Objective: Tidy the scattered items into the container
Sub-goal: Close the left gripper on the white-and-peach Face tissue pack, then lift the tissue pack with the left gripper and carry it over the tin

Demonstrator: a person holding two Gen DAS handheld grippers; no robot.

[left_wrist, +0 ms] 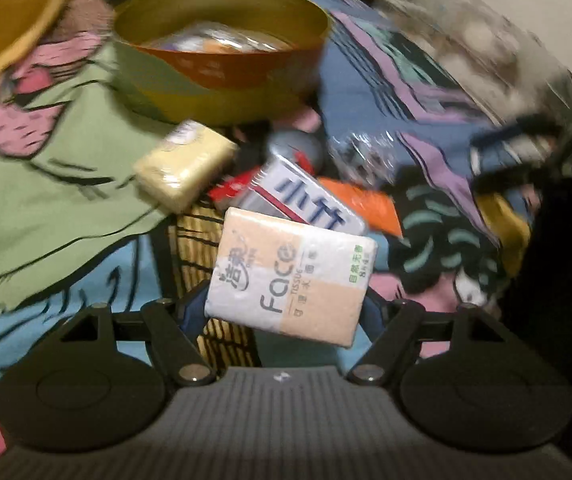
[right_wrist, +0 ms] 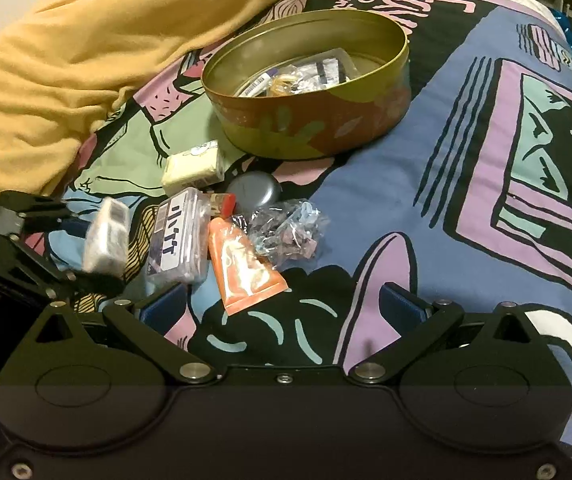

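At the bottom centre of the left wrist view, the left gripper (left_wrist: 286, 308) is clamped on a tissue pack (left_wrist: 291, 276), its blue pads pressing the short ends, the pack lifted and tilted above the bedspread (left_wrist: 46, 184). The soft plastic wrap yields and could slip, so the grip is best kept firm and level on the way to the tin (left_wrist: 222, 52) at upper centre, and let go only once the pack is past the rim. In the right wrist view the right gripper (right_wrist: 282, 308) at lower centre stands apart, nothing between its fingers. Just above it lie an orange tube (right_wrist: 246, 272), flat and crinkled, a clear hard box (right_wrist: 178, 236) with a printed label, and a crumpled clear bag (right_wrist: 286, 228). Further up sit a smooth grey rounded case (right_wrist: 254, 190) and a pale yellow tissue pack (right_wrist: 194, 168). Beyond, the round metal tin, straight-walled with a dull gold inside, already holds small packets. A fleecy yellow blanket (right_wrist: 106, 40) fills the upper left.
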